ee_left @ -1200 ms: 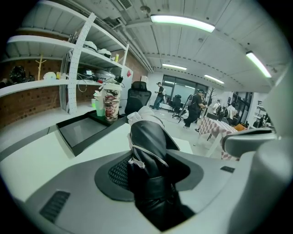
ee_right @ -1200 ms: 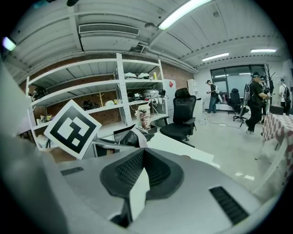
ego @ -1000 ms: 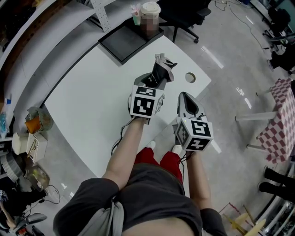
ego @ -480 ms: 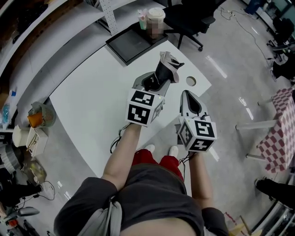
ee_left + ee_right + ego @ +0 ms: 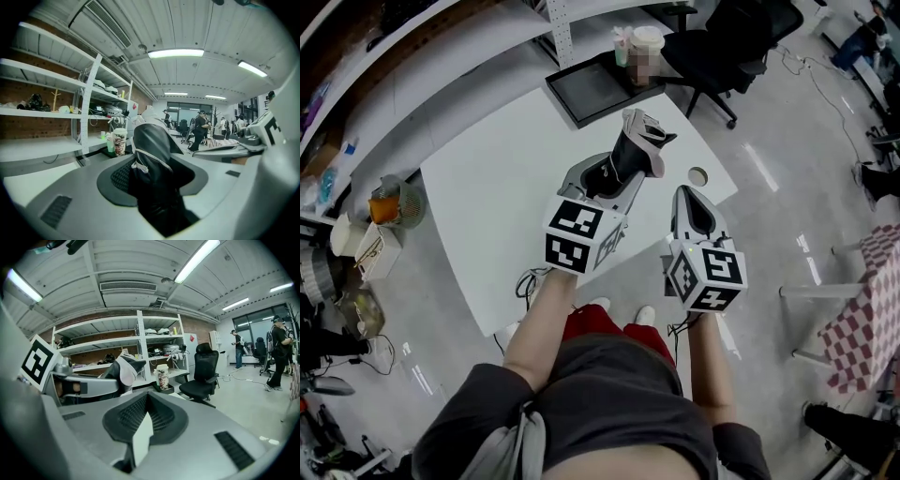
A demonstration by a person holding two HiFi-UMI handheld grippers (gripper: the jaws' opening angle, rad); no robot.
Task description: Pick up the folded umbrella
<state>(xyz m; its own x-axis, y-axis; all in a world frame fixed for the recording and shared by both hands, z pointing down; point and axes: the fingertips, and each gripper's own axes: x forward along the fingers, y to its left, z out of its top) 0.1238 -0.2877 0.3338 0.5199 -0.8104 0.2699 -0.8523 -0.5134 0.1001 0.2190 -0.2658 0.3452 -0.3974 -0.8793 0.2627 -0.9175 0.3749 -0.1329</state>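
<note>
The folded umbrella (image 5: 636,148) — judged light, soft-skinned and slippery — is clenched in the left claw (image 5: 611,174), one end jutting past the jaws.

Shiny black cloth on the umbrella (image 5: 637,145), matt grey plastic on the left tool (image 5: 614,172), smooth white desk (image 5: 487,206), glossy floor (image 5: 769,178) catching the lights.

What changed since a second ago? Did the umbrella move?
Yes. The left gripper lifted the folded umbrella higher above the white table, and the right gripper rose a little too. The left gripper still clamps the umbrella, and the right gripper stays shut and empty.
</note>
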